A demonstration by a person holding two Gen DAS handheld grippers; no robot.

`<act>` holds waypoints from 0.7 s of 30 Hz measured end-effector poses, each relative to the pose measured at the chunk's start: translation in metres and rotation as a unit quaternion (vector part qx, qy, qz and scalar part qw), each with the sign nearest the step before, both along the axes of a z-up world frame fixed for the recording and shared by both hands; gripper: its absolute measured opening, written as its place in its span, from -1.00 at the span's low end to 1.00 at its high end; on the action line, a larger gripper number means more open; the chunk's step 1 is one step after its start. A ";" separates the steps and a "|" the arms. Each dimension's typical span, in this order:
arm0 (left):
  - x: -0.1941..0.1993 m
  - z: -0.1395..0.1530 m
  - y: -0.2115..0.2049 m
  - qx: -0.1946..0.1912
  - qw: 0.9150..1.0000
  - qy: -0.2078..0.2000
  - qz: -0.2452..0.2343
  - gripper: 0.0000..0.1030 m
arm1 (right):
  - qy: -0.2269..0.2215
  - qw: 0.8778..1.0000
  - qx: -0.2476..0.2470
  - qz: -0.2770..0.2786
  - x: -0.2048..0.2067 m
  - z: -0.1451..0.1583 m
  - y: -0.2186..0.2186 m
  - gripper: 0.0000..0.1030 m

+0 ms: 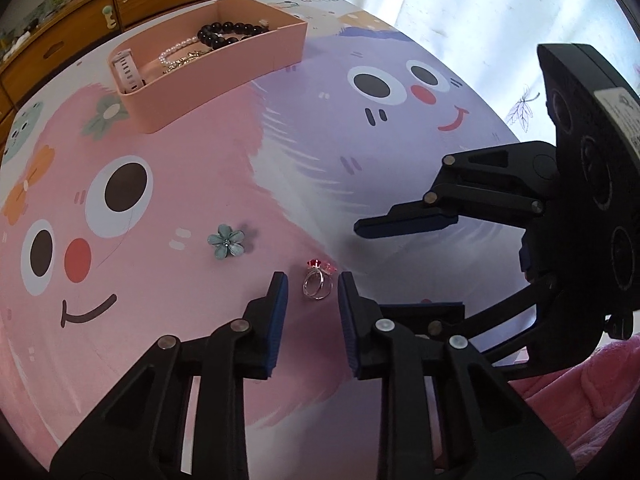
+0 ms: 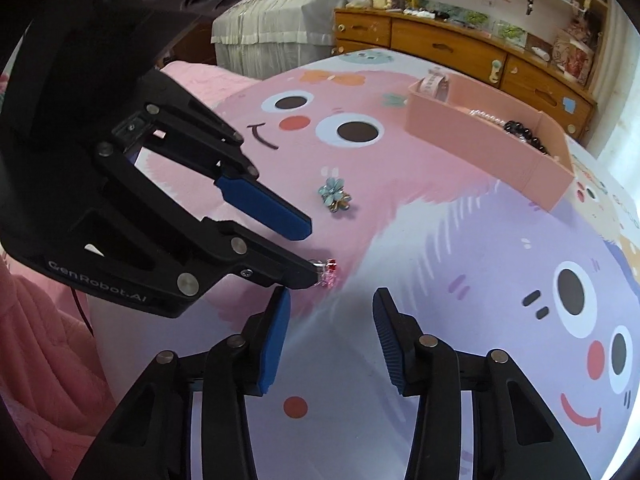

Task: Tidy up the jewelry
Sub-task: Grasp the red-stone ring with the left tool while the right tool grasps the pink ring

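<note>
While our left gripper [image 1: 312, 284] brackets the ring [image 1: 317, 283] with jaws parted, untouching, our right gripper [image 2: 330, 300] gapes empty; flower brooch [image 1: 226, 240] at ten o'clock.

Daylight, bright and diffuse, enters through the white leaf-printed curtain [image 1: 460, 12] behind the cartoon-printed pink and lilac tabletop [image 1: 200, 184]; the curtain is blown out near-white. Soft, faint shadows lie under the pink rectangular plastic tray [image 1: 224, 80]. A pale sheen streaks the tabletop in the right wrist view. Strong fisheye bowing; dark vignette at all corners. Near gripper linkages slightly soft; the wooden drawer cabinet [image 2: 440, 44] behind the tray is mildly blurred.
</note>
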State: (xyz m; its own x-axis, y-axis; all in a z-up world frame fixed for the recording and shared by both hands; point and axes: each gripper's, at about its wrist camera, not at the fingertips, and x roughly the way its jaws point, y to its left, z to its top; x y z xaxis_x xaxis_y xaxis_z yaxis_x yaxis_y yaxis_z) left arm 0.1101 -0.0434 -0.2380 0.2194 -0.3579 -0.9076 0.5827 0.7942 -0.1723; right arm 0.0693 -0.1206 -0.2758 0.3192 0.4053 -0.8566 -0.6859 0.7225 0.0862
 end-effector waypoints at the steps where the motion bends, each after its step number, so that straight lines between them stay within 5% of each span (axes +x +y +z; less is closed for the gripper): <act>1: 0.000 -0.001 0.000 0.002 1.000 0.000 -0.002 -0.63 | -0.002 1.000 -0.001 0.001 0.000 -0.001 0.001 -0.20; 12: 0.003 -0.004 -0.001 -0.005 1.000 -0.002 -0.021 -0.97 | 0.005 1.000 0.009 -0.003 0.011 -0.005 0.010 -0.27; 21: 0.008 -0.004 0.010 -0.019 1.000 0.006 0.002 -1.00 | 0.011 1.000 0.010 -0.019 0.016 -0.005 0.009 -0.50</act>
State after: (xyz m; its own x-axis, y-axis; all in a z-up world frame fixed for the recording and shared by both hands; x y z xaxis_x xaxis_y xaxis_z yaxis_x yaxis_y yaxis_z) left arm 0.1182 -0.0329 -0.2424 0.2092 -0.3921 -0.8958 0.5775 0.7888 -0.2104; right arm 0.0858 -0.1113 -0.2807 0.3162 0.4111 -0.8550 -0.6559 0.7459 0.1161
